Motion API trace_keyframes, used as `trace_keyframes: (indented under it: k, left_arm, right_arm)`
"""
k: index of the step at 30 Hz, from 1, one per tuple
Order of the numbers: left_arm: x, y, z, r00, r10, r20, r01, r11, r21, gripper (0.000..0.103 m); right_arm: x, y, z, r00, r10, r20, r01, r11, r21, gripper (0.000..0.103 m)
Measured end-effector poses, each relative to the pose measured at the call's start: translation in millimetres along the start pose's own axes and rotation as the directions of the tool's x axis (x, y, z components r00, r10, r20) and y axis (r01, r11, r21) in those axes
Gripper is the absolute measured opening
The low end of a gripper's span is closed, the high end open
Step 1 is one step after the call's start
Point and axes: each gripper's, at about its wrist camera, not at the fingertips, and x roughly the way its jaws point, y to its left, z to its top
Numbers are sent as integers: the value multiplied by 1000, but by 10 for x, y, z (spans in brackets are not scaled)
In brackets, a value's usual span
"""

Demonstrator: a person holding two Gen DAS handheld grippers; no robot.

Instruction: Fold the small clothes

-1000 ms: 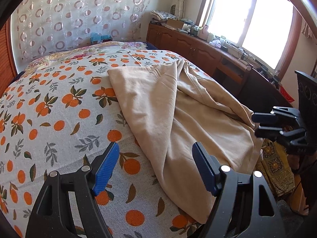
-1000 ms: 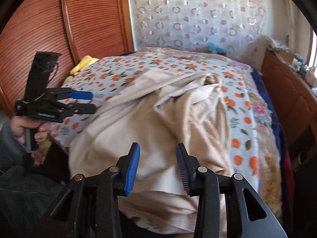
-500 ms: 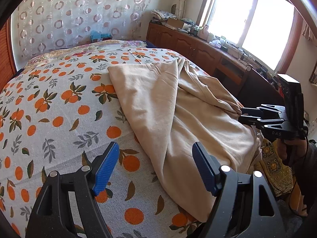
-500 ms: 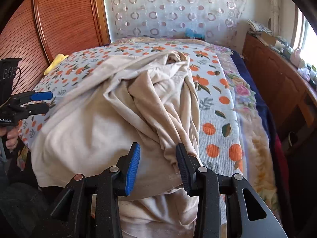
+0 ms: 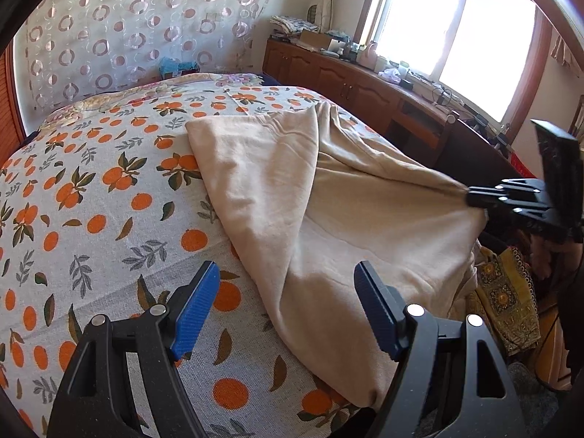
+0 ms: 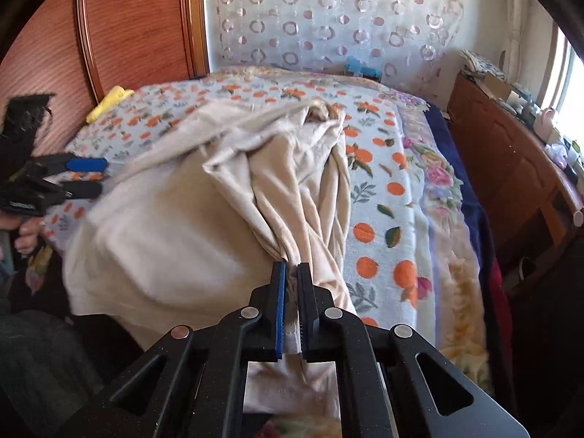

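A beige garment lies crumpled across the orange-print bedspread, one end hanging over the near edge. My left gripper is open and empty, hovering above the garment's near left edge. My right gripper is shut on a bunched fold of the garment at the bed's near edge. The right gripper also shows in the left wrist view, pinching the cloth's right corner. The left gripper shows open at the left of the right wrist view.
A wooden sideboard with clutter runs under the window on the right. A wooden headboard panel and a patterned curtain stand behind the bed. A yellow cloth lies near the headboard. A patterned yellow cloth hangs by the bed's edge.
My right gripper has moved in and shut on the garment's bunched edge; it was open before. The left gripper stays open in nearly the same place.
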Motion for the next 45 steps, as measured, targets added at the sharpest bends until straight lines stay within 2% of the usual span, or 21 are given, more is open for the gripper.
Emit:
trace_keyframes:
  k: [3,6,10,12,14,16,21,24,26,29,33,34,35,38,40,42,43,45]
  left_arm:
    - [-49,-43,23,1000,-8,15,8,1000,11,77]
    - [-57,-75,40,1000,-11,19,11,1000,21,77]
    - [-15,-90,30,1000,-13,8,13,1000,23,77]
    - [5,-98,14,1000,-14,2,14,1000,26,77]
    - [32,-114,14,1000,-16,-3,16,999,28,77]
    - [56,-122,32,1000,-15,-5,15,999,31,77]
    - [99,-61,164,1000,13,7,-13,999,31,77]
    - [125,5,269,999,37,18,-37,999,29,77]
    - [138,42,338,998,49,28,-50,998,29,77]
    - [154,65,407,997,64,38,-65,997,34,77]
    - [177,69,457,997,62,47,-64,997,41,77]
    - [186,70,468,997,65,50,-68,997,43,77]
    - [200,76,478,996,69,53,-71,997,44,77]
    - [243,121,503,995,80,66,-82,996,24,77]
    - [262,155,514,994,89,70,-89,996,6,77]
    - [281,191,529,992,99,79,-99,995,-6,77]
    - [294,213,542,991,107,80,-106,994,-11,77]
    - [329,252,583,991,114,77,-114,993,-12,77]
  right_arm:
    - [-359,-42,-62,1000,7,17,-8,1000,22,5]
    - [-586,-80,-225,1000,-6,-9,7,999,51,5]
    - [-544,-136,-481,994,1,-111,9,996,93,6]
    - [-482,-133,-541,992,-21,-128,33,995,95,6]
    - [-454,-124,-509,993,-47,-111,58,993,98,15]
    - [-462,-88,-403,998,-25,-58,31,994,105,31]
    - [-270,-53,88,997,31,67,-38,995,96,32]
    - [29,-87,433,996,30,86,-38,995,87,32]
    - [304,-130,677,997,24,74,-30,996,85,32]
    - [769,-224,899,999,40,-3,-40,991,126,32]
    - [1218,-386,1101,990,102,-95,-78,972,224,32]
    - [1273,-396,1163,989,111,-102,-85,969,232,22]
    - [1315,-384,1234,988,117,-98,-95,973,211,3]
    - [1173,-349,1501,999,43,30,-46,993,112,4]
    - [1037,-342,1671,987,41,155,-55,995,88,4]
    - [972,-311,1760,969,-1,247,-11,999,46,4]
    - [1056,-310,1802,972,-29,235,22,999,34,4]
    - [1288,-343,1797,986,-78,150,74,997,36,4]
